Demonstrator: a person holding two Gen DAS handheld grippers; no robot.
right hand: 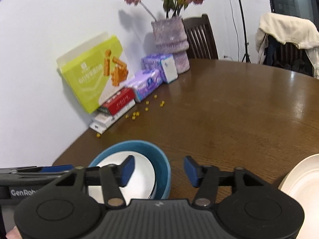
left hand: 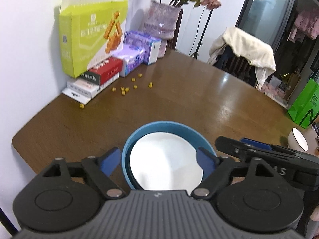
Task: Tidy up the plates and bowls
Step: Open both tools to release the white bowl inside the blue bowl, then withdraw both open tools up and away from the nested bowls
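A blue bowl [left hand: 159,124] stands on the brown table [left hand: 179,99] with a white dish [left hand: 163,159] nested inside it. My left gripper [left hand: 158,161] is open, one blue pad on each side of the bowl, neither touching it. My right gripper [right hand: 159,171] is open too. Its left pad hangs over the white dish [right hand: 139,179], and its right pad is over bare table beyond the blue bowl's [right hand: 137,144] right rim. Neither gripper holds anything. Each gripper shows at the edge of the other's view.
A cream plate [right hand: 303,183] lies at the right edge and a small white bowl [left hand: 298,140] stands at the far right. Boxes [left hand: 91,39], tissue packs [left hand: 133,59] and a vase [left hand: 161,22] line the wall. Yellow bits [left hand: 127,88] are scattered near them. Chairs [left hand: 243,55] stand behind the table.
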